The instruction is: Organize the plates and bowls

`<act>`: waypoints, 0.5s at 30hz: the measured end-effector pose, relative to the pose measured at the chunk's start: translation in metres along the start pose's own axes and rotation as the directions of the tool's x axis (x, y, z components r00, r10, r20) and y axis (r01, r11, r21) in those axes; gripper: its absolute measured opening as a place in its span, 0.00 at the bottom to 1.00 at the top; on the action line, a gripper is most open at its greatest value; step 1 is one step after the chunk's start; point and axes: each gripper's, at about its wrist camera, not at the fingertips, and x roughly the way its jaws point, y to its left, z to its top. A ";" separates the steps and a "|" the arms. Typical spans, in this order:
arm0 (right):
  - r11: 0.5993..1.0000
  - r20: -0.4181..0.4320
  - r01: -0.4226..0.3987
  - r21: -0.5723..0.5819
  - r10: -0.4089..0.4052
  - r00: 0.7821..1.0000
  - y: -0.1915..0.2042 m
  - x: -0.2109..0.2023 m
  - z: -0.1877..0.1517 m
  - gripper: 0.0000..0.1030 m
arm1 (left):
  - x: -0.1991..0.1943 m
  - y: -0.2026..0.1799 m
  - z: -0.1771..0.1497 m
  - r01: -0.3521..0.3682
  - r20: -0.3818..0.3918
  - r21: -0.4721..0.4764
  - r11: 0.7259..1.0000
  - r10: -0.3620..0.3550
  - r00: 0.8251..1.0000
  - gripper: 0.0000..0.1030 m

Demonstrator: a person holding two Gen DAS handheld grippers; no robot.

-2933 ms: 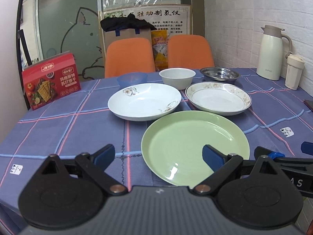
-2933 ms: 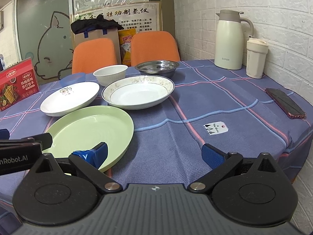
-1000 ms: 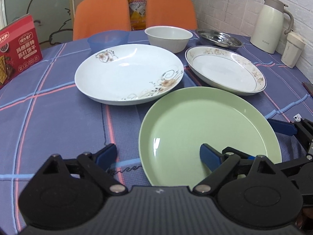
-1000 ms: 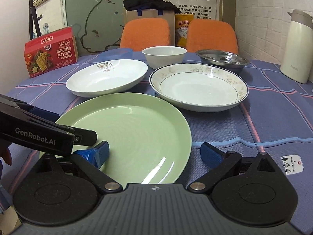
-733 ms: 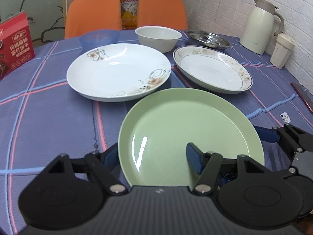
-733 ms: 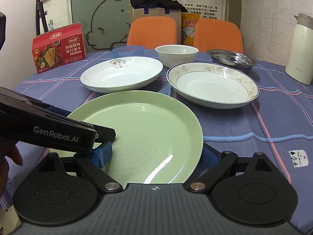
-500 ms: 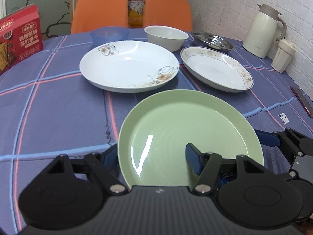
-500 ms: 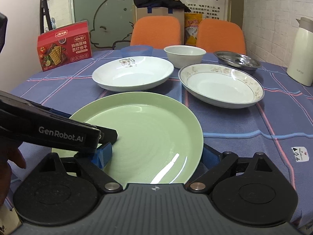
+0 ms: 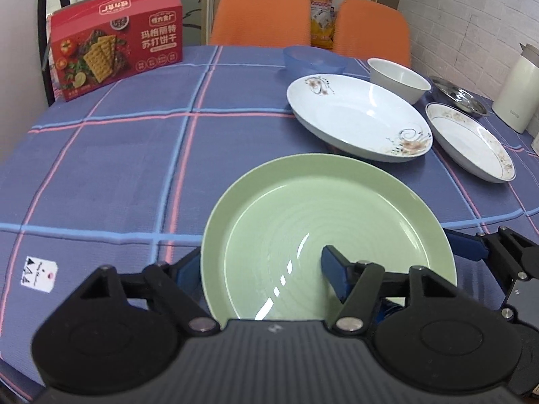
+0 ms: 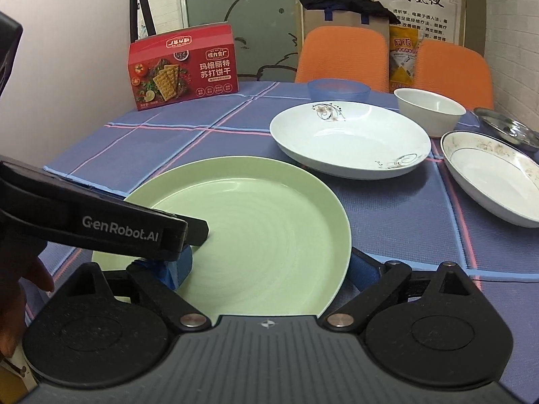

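Note:
A green plate [image 9: 320,208] [image 10: 269,208] sits low in both views, near the table's front edge. My left gripper [image 9: 260,256] is shut on its near-left rim, with one finger on top and the other hidden under the rim. One of its fingers [image 10: 141,227] lies across the plate in the right wrist view. My right gripper [image 10: 269,266] stands open astride the near-right rim, its right finger hidden beneath. Behind are a white floral plate [image 9: 357,118] [image 10: 350,138], a gold-rimmed plate [image 9: 468,141] [image 10: 495,175], a white bowl [image 9: 399,80] [image 10: 431,107], a blue bowl [image 9: 315,59] [image 10: 338,91] and a steel dish [image 9: 458,96] [image 10: 508,128].
A red cracker box [image 9: 116,37] [image 10: 183,67] stands at the back left of the checked cloth [image 9: 118,168]. A cream thermos [image 9: 518,94] is at the far right, and orange chairs [image 9: 259,13] are behind the table. A hand [image 10: 20,286] shows at the left edge.
The left gripper's fingers closed in on the green plate's rim. Both views then swung left with the plate, which now lies further left of the two white plates.

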 end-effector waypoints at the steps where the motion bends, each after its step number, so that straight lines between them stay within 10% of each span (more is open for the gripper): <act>1: 1.000 -0.004 -0.001 -0.003 0.001 1.000 0.000 0.003 0.001 0.82 | 0.002 0.001 0.001 -0.004 0.003 -0.001 1.000 0.004 1.000 0.65; 9: 0.999 0.041 -0.026 0.018 0.025 0.999 -0.029 -0.019 0.009 0.81 | 0.002 0.012 0.010 0.042 0.047 -0.008 0.999 -0.042 0.998 0.94; 15: 0.995 0.067 0.052 0.086 -0.058 0.996 -0.075 -0.002 0.045 0.81 | -0.007 0.027 0.051 0.038 0.145 -0.028 0.999 -0.034 0.989 0.97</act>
